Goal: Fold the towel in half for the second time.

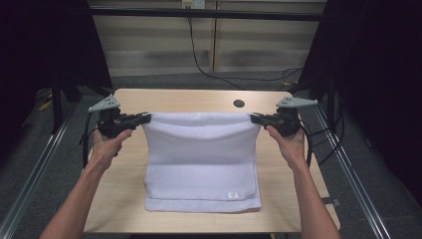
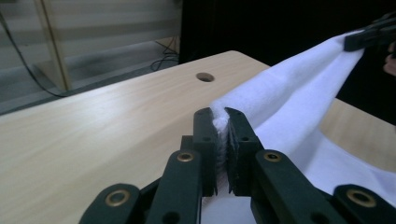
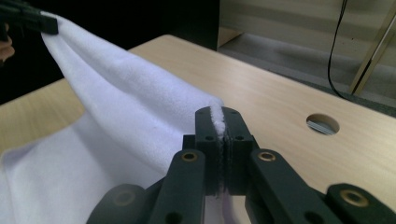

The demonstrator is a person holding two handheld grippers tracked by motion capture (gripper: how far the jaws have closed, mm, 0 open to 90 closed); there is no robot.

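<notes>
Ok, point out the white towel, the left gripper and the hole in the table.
white towel (image 1: pixel 199 149): high view, middle of its hanging fold.
left gripper (image 2: pixel 222 122): left gripper view, between its fingertips, shut on the towel's corner.
hole (image 1: pixel 239 103): high view, its centre.

A plain white towel with a small white label hangs over a pale wood-grain worktop. The left gripper and right gripper are black, with brass-coloured rivets and grey top plates.
</notes>
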